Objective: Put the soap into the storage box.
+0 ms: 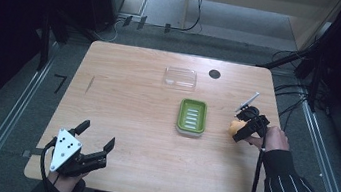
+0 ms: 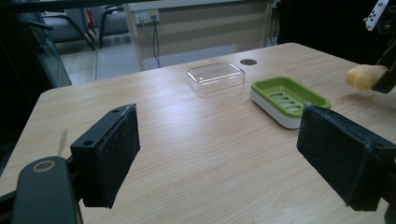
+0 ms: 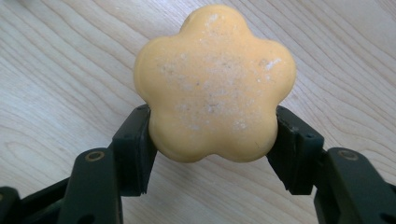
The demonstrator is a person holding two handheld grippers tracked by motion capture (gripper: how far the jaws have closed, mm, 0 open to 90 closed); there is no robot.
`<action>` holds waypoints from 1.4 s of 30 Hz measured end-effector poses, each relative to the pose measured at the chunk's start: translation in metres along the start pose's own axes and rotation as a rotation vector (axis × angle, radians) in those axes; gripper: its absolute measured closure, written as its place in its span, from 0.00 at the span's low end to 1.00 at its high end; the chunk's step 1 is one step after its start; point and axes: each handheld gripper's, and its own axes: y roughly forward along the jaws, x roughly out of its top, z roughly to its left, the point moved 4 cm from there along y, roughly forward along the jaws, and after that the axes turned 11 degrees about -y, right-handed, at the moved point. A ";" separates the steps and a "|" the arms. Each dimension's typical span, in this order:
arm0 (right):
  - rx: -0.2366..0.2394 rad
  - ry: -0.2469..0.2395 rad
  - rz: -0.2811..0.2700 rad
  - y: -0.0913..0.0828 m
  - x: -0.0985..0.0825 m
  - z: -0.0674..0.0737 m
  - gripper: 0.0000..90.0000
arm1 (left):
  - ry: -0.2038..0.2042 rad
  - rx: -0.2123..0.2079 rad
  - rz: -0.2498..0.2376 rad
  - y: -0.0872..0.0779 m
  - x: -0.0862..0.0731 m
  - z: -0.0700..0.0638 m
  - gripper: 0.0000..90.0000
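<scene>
R gripper [image 3: 212, 140] pinching orange flower-shaped soap bar [image 3: 215, 84] by its sides, above wooden table [image 1: 125, 115], just right of green ridged soap dish [image 1: 192, 115]; L gripper [image 2: 224, 154] spread wide, nothing btwn jaws — near table's front-left corner; clear plastic lid [image 1: 180, 76] behind dish.

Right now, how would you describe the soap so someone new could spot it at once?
Start at the wooden table and go to its right side, just past the green soap dish. There the right gripper is shut on the soap. It is the one pale orange, flower-shaped bar with five rounded lobes.
</scene>
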 end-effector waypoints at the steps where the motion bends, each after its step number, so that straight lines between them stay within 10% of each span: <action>1: 0.000 -0.003 -0.004 0.000 0.001 0.001 0.44 | -0.002 0.000 -0.001 0.000 0.000 0.000 0.15; 42: -0.018 -0.077 -0.056 -0.022 0.044 0.015 0.44 | -0.005 0.000 -0.002 0.000 0.000 0.001 0.15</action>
